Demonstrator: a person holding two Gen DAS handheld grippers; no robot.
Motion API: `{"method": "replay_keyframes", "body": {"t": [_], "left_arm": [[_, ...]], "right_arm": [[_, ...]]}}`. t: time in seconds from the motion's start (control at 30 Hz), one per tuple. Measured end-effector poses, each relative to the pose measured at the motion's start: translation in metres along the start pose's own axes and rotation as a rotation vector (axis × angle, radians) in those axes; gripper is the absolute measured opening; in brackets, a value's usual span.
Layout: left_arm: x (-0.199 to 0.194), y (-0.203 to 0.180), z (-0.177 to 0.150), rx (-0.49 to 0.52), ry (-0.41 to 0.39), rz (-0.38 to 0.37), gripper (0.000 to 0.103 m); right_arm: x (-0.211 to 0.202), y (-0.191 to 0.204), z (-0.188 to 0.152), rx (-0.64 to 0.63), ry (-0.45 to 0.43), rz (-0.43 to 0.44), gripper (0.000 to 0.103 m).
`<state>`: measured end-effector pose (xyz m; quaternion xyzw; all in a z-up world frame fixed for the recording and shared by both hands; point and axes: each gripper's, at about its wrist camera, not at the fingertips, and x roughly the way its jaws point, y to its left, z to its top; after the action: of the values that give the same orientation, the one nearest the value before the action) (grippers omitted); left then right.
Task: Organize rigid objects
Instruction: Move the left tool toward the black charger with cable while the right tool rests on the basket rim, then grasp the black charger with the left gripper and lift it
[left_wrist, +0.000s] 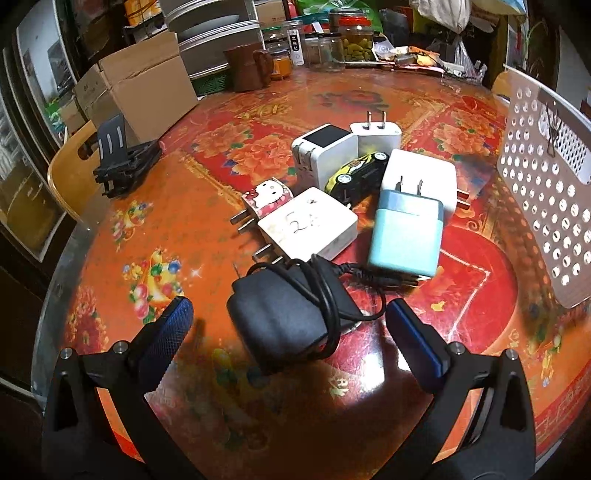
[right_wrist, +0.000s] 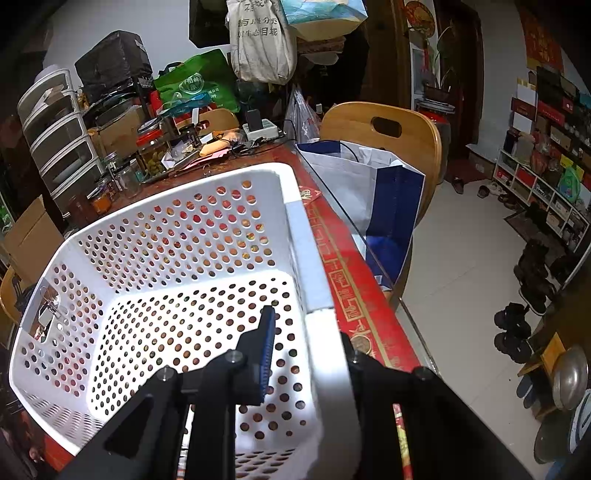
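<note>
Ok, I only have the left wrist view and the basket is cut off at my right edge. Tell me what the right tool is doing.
Observer: The right tool straddles the white basket's near right wall, one finger inside, one outside.
Operator: Report what's in the basket.
Observer: Nothing; its perforated floor is bare.
Operator: Say what's beyond its far side.
Observer: A blue and white bag sits on a wooden chair off the table edge.
</note>
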<state>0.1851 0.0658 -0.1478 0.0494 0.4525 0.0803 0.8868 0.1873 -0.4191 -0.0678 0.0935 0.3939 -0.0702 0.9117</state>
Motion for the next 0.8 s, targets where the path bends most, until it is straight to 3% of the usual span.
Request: {"method": "replay_keyframes", "body": {"t": [0.23,0.3,0.37,0.47,0.8], "left_arm": [[0.003,0.0,-0.002,0.0,-0.01,-0.007,0.102],[0.002,0.0,-0.003,-0.005,-0.017,-0.024,0.094],[-0.001,-0.001,-0.003,-0.006,-0.022,-0.042,0.078],[-0.004,-0.004,-0.005,0.01,-0.037,-0.023,0.072],[-0.026,0.003,-0.018,0.012,-0.116,0.014,0.069]], "right_arm": [[0.0,0.0,0.0,0.0,-0.001,0.0,0.019],[0.0,0.0,0.0,0.001,-0.001,0.002,0.019],[0.0,0.0,0.001,0.0,-0.001,0.002,0.019],[0.0,0.0,0.0,0.0,-0.002,0.003,0.019],[0.0,0.001,0.0,-0.004,-0.006,0.016,0.019]]}}
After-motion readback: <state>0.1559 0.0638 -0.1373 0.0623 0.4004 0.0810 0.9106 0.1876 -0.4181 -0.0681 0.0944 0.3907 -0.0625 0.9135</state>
